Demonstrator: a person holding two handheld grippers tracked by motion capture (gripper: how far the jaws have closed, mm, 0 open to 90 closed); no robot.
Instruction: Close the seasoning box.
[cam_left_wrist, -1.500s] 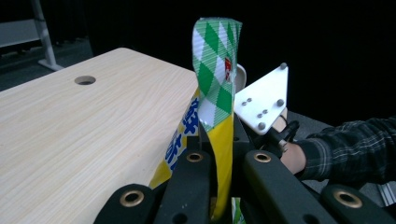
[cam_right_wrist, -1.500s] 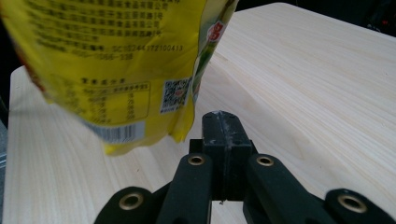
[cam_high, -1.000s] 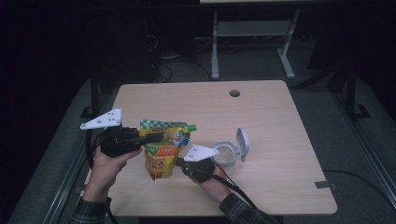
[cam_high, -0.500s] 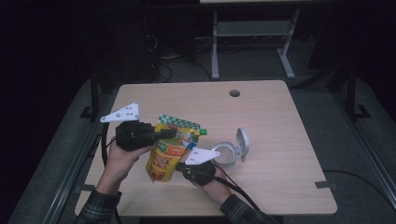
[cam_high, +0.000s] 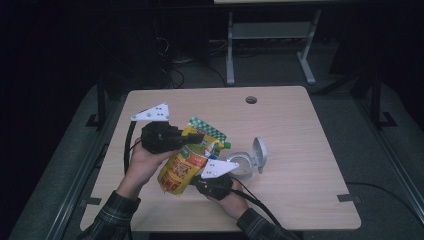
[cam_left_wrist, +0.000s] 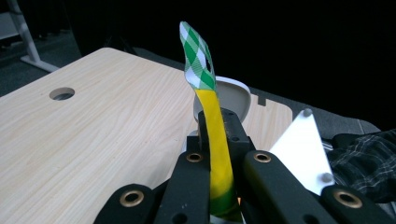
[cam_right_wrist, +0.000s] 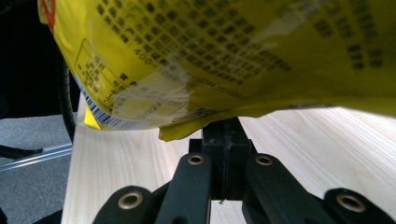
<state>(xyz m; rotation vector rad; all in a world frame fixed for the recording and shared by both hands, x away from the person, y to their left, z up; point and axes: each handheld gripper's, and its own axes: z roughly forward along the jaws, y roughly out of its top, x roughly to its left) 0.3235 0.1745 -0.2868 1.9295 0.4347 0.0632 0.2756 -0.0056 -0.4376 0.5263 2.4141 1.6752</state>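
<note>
A yellow pouch (cam_high: 186, 161) with a green checked top is held tilted above the wooden table (cam_high: 305, 135) between both grippers. My left gripper (cam_high: 192, 137) is shut on the pouch's upper edge. In the left gripper view the pouch (cam_left_wrist: 211, 112) runs up between the jaws of the left gripper (cam_left_wrist: 218, 140), and its checked strip rises above them. My right gripper (cam_high: 196, 181) is shut on the pouch's lower edge. In the right gripper view the pouch (cam_right_wrist: 224, 51) hangs over the right gripper (cam_right_wrist: 224, 133), and its bottom seam meets the jaw tips.
A white round container (cam_high: 241, 167) with its hinged lid (cam_high: 260, 155) open stands on the table just right of the pouch. A cable hole (cam_high: 251, 99) sits near the table's far edge. A metal stand (cam_high: 270, 35) is on the floor beyond.
My left hand has moved right and slightly away with the pouch's top, so the pouch now stands steeper. The right hand has kept still at the pouch's bottom.
</note>
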